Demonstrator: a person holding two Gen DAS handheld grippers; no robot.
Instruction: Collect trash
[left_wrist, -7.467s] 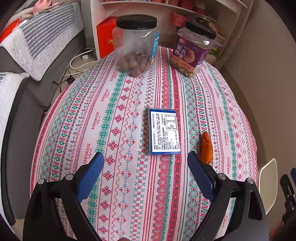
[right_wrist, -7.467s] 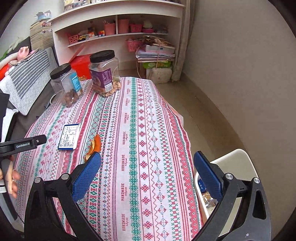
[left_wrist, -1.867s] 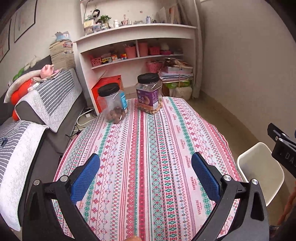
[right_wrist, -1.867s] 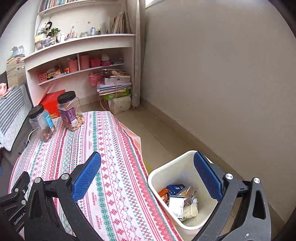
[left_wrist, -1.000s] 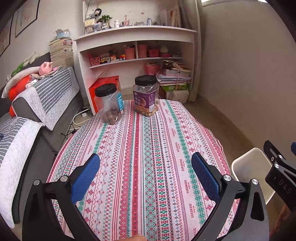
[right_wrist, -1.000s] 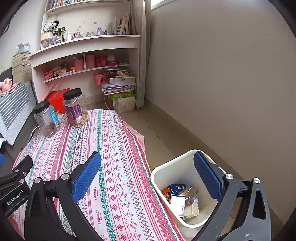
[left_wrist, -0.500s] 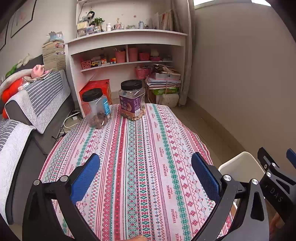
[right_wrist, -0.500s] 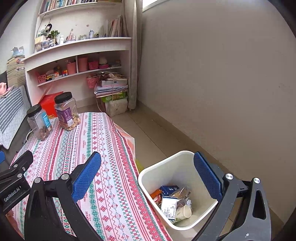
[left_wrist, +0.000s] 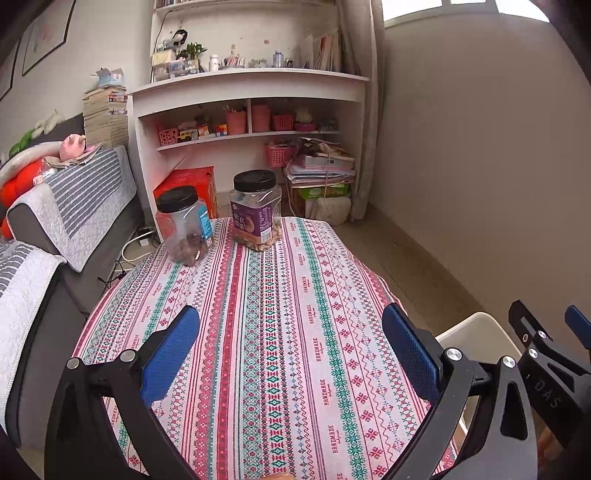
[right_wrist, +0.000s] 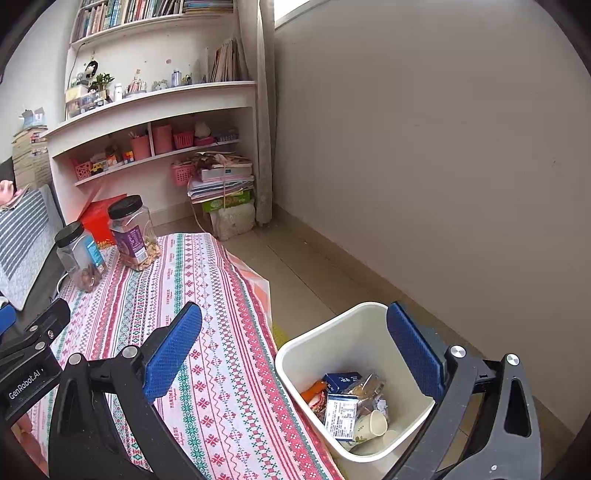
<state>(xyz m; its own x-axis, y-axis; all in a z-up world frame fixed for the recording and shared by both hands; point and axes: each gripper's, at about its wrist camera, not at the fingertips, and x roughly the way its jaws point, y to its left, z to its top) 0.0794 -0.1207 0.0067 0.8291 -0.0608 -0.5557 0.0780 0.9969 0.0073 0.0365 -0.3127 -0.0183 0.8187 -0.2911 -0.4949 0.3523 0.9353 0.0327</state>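
The blue carton (right_wrist: 340, 381) and orange wrapper (right_wrist: 312, 390) that lay on the bench (left_wrist: 280, 317) seconds ago now sit in the white bin (right_wrist: 321, 343) beside it, among a paper cup (right_wrist: 372, 424) and other wrappers. Both views have tilted up since half a second ago. The left gripper (left_wrist: 291, 354) hovers level over the cloth, spread wide and empty; the right gripper (right_wrist: 295, 347) hangs released over the bench edge and bin.

White bin (right_wrist: 295, 354) on floor beside table; wrappers, blue box (right_wrist: 341, 380), paper cup (right_wrist: 371, 424) inside.
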